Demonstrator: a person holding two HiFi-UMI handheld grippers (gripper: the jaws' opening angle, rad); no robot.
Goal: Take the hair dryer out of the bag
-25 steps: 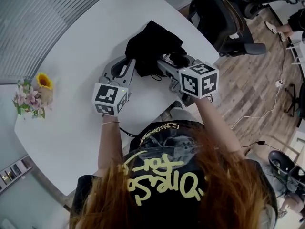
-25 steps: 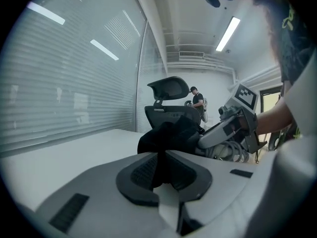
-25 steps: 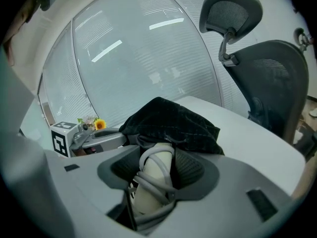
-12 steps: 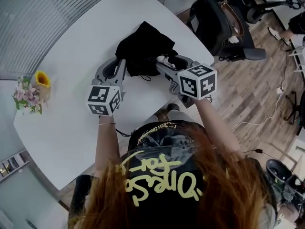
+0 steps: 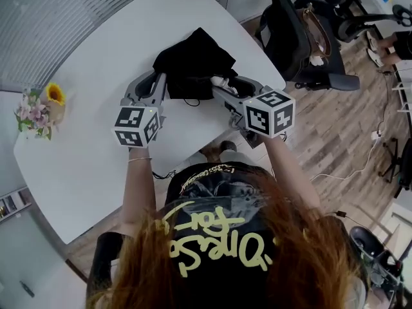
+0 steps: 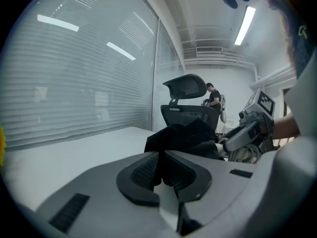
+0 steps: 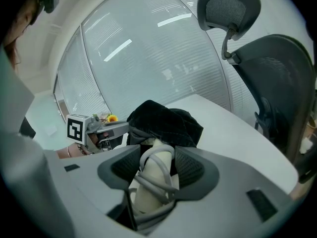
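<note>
Behind bag (image 5: 193, 63), office chair (image 5: 290, 31); flowers (image 5: 38, 108) at table (image 5: 84, 166) edge.

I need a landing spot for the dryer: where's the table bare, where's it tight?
Bare: the table between the flowers and the left gripper, down to the near edge. Tight: around the bag, where the right gripper holds the hair dryer; the table's edge runs close there.

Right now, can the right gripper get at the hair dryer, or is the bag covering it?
Likely yes: the right gripper is clamped on the hair dryer, whose handle pokes out of the bag.
</note>
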